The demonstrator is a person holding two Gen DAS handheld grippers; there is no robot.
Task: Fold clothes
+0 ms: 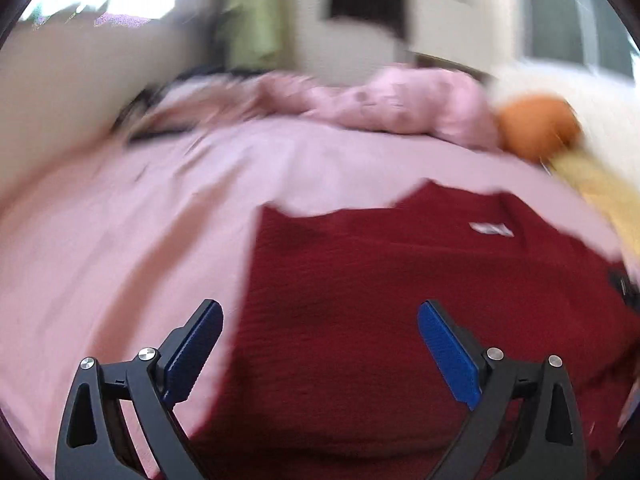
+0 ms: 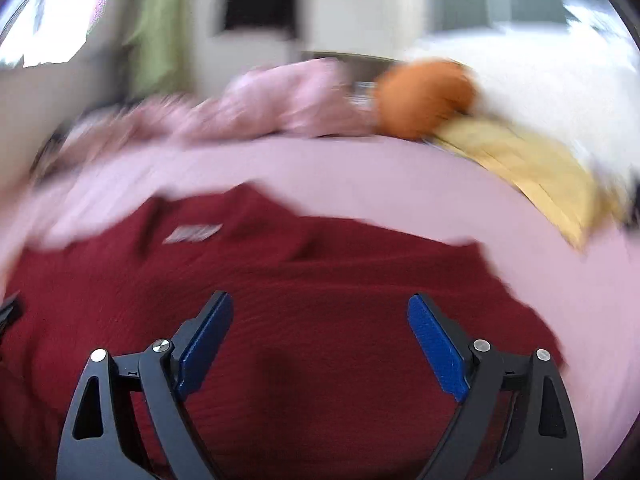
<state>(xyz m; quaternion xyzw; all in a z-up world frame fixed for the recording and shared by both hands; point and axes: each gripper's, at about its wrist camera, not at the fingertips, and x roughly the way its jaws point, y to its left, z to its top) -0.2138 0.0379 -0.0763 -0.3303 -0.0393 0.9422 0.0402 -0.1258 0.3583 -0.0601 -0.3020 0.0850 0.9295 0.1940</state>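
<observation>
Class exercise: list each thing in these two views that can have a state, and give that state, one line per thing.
left gripper: open, empty, over the garment
right gripper: open, empty, over the garment
red garment: spread flat on the pink sheet, label showing
pink bedding: crumpled behind
yellow cloth: lying flat

The left gripper (image 1: 320, 312) has its jaws spread wide, with nothing between them. Its blue pads (image 1: 192, 354) face each other across the gap and angle outward at the tips. The right gripper (image 2: 320, 308) stands the same way: jaws wide apart, blue pads (image 2: 436, 352) splayed, nothing held. Both views are blurred.
</observation>
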